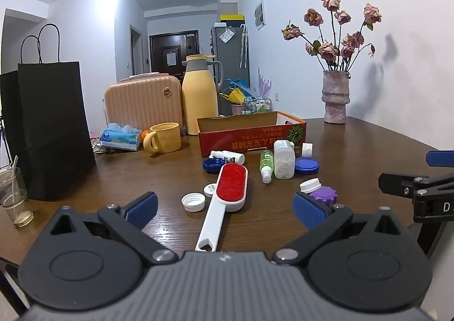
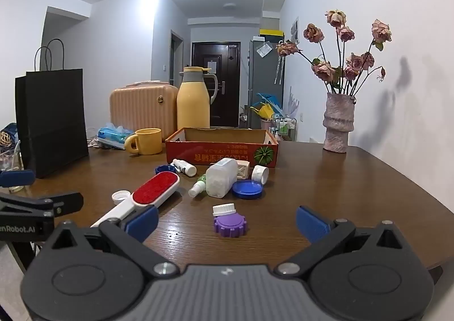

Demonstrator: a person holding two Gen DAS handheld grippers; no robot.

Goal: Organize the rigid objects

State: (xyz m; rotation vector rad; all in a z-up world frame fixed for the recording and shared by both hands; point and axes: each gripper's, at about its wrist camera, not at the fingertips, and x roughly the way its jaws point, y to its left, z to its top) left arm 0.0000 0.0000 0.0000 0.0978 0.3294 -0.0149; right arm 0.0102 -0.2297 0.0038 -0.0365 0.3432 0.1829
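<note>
Both tools, left tool (image 1: 225, 207) and right tool (image 2: 227, 221), spread wide and empty; lint brush (image 1: 229, 187), bottles and caps lie mid-frame before the red box (image 1: 251, 133). Round caps may roll off the tabletop (image 2: 340, 193) if nudged.

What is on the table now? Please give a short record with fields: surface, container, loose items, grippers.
surface: brown wooden table
container: open red carton at the back; what is inside cannot be seen
loose items: lint brush, purple lid touching a white cap, blue lid, white bottle, green spray bottle
left gripper: open, holding nothing, brush handle between its fingers
right gripper: open, holding nothing
</note>
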